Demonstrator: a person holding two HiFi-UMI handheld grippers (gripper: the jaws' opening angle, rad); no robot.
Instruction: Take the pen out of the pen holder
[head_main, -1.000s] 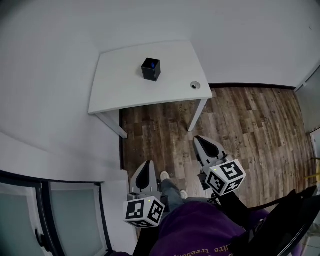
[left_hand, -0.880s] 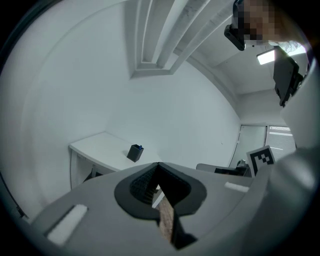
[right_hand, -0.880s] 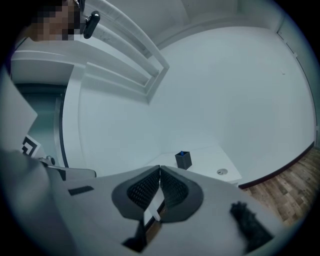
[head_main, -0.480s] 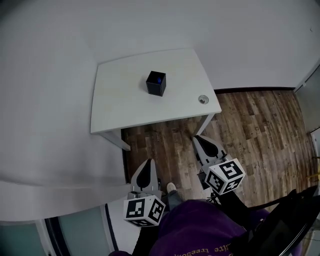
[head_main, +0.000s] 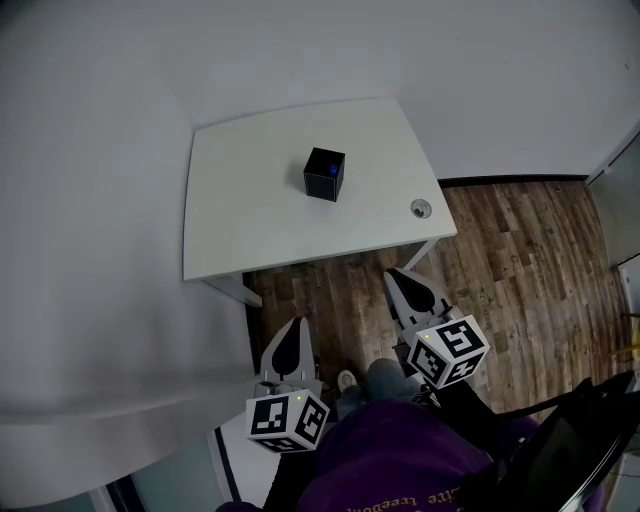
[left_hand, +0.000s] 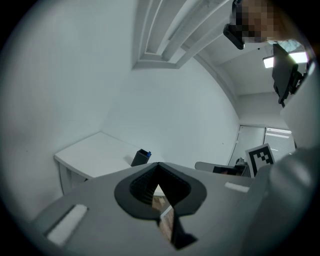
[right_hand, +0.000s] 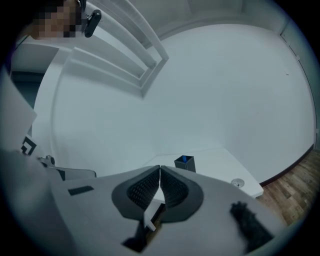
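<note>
A black square pen holder (head_main: 325, 174) stands near the middle of a white table (head_main: 250, 220), with the blue top of a pen (head_main: 331, 167) showing inside it. The holder also appears in the left gripper view (left_hand: 141, 158) and in the right gripper view (right_hand: 184, 163), far ahead of the jaws. My left gripper (head_main: 293, 339) and right gripper (head_main: 404, 284) hang low over the wood floor, short of the table's near edge. Both are shut with nothing between the jaws.
A round grey cable grommet (head_main: 421, 208) sits at the table's near right corner. White walls stand behind and left of the table. Wood floor (head_main: 520, 260) stretches to the right. A person's purple clothing (head_main: 390, 460) and shoe (head_main: 347, 381) fill the bottom of the head view.
The view has moved closer to the table, so the table and pen holder sit lower and more to the right in the head view. Both grippers stay shut and low.
</note>
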